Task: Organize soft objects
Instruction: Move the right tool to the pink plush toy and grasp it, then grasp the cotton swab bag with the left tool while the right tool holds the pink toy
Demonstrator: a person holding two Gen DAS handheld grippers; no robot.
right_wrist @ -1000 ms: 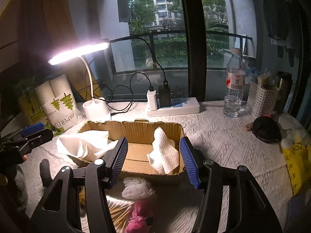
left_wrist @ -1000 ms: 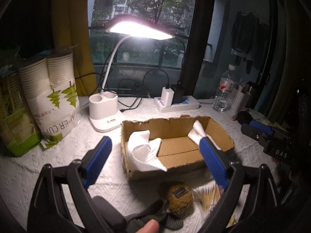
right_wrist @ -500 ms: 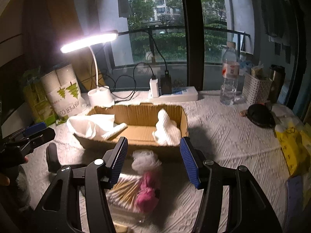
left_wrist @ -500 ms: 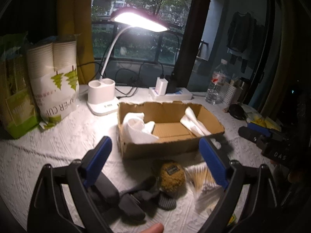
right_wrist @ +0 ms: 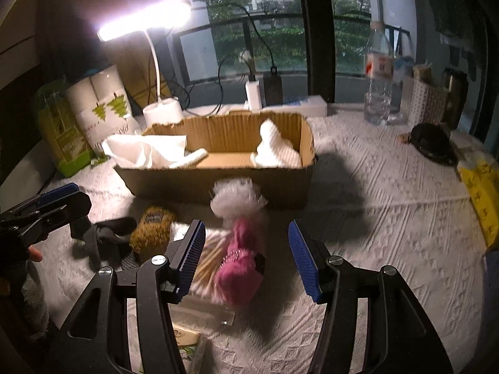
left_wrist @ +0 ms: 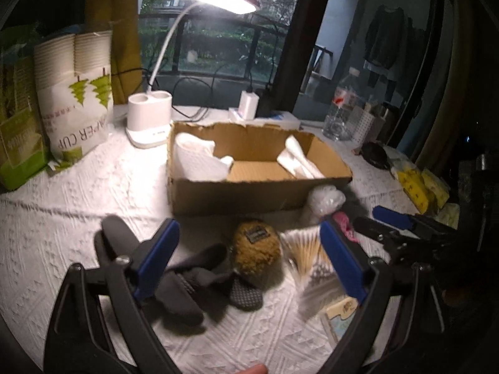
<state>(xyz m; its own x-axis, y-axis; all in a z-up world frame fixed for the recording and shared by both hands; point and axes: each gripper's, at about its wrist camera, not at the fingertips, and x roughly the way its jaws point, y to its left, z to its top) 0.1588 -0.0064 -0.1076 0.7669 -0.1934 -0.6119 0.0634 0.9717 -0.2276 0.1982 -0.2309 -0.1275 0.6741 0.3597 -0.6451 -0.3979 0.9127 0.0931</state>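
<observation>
An open cardboard box (left_wrist: 230, 196) (right_wrist: 218, 184) holds two white cloths (left_wrist: 193, 159) (right_wrist: 274, 146). In front of it lie a brown fuzzy pouch (left_wrist: 255, 246) (right_wrist: 149, 233), dark grey socks (left_wrist: 193, 277) (right_wrist: 106, 233), a pink fuzzy item (right_wrist: 240, 265) with a white tuft (right_wrist: 237, 196) and a pack of cotton swabs (left_wrist: 305, 252). My left gripper (left_wrist: 249, 265) is open and empty above the socks and pouch. My right gripper (right_wrist: 246, 258) is open and empty, its fingers either side of the pink item.
A lit desk lamp (left_wrist: 149, 118), a paper-cup sleeve (left_wrist: 75, 99) and a green pack (left_wrist: 18, 124) stand at the back left. A power strip (right_wrist: 280, 103), water bottle (right_wrist: 379, 74), white basket (right_wrist: 421, 99), black item (right_wrist: 433, 143) and yellow packs (right_wrist: 483, 193) are at the right.
Both grippers have pulled back from the box toward the near side and tilted down. The items in front of the box now lie between the open fingers.
</observation>
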